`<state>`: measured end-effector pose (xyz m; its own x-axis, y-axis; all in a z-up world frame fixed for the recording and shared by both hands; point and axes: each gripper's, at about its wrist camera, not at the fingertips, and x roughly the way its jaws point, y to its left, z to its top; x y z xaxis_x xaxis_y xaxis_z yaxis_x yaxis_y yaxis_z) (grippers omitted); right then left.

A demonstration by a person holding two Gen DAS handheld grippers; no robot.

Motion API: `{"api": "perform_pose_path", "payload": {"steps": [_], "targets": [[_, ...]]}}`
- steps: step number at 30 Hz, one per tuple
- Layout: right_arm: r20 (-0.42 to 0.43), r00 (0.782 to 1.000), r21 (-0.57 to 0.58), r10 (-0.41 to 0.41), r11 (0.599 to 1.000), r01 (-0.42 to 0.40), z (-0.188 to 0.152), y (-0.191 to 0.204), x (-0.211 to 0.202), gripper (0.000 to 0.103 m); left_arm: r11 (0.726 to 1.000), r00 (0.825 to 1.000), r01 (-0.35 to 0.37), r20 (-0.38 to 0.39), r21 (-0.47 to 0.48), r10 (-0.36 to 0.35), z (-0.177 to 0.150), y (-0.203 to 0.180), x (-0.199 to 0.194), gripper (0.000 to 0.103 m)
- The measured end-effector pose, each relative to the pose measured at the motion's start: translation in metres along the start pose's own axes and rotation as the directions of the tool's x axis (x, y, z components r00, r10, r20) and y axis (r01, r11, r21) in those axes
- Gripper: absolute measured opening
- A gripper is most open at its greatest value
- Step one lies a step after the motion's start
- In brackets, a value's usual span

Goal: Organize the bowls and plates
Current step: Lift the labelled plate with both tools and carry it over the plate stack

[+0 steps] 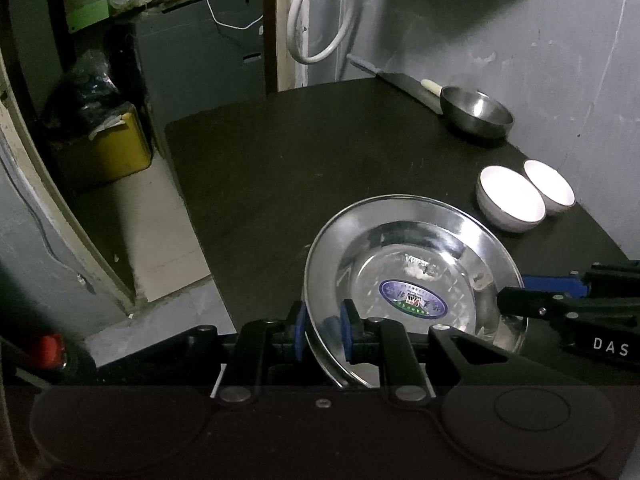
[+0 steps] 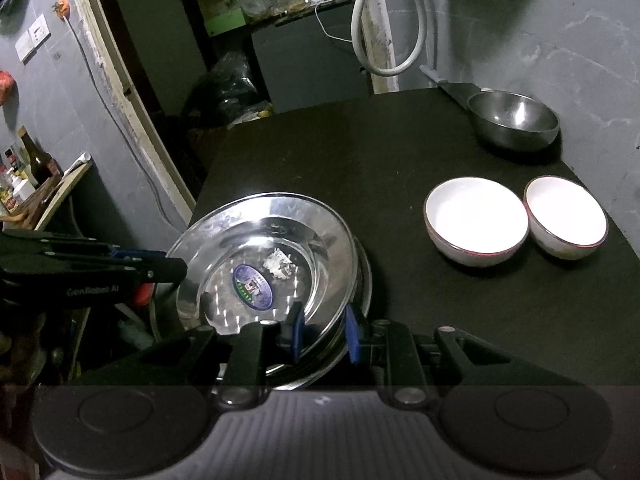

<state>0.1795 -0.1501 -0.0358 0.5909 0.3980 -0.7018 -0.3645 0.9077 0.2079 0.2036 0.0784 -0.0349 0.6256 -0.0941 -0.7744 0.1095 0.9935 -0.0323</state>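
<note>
A steel plate (image 1: 412,264) with a blue oval sticker is tilted over the near part of the black table (image 1: 280,180). My left gripper (image 1: 324,332) is shut on its near left rim, blue pads on either side of the metal. In the right wrist view my right gripper (image 2: 325,332) is shut on the near right rim of the plate (image 2: 260,248). A second steel rim (image 2: 366,276) shows just under it. Each gripper appears in the other view: the right one (image 1: 516,296) from the right, the left one (image 2: 172,264) from the left.
Two white bowls (image 2: 476,220) (image 2: 566,216) sit side by side at the table's right. A steel bowl (image 2: 514,120) stands at the far right by the wall, with a knife (image 1: 400,84) behind it. The table's left edge drops to the floor, where a yellow container (image 1: 108,148) stands.
</note>
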Motion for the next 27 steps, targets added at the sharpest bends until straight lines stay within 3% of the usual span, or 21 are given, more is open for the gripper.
{"api": "perform_pose_path", "payload": {"steps": [27], "targets": [[-0.022, 1.0, 0.002, -0.018, 1.0, 0.018, 0.0038, 0.0007, 0.0051, 0.025, 1.0, 0.999, 0.003, -0.039, 0.016, -0.002, -0.0011, -0.0052, 0.0083, 0.023]]}}
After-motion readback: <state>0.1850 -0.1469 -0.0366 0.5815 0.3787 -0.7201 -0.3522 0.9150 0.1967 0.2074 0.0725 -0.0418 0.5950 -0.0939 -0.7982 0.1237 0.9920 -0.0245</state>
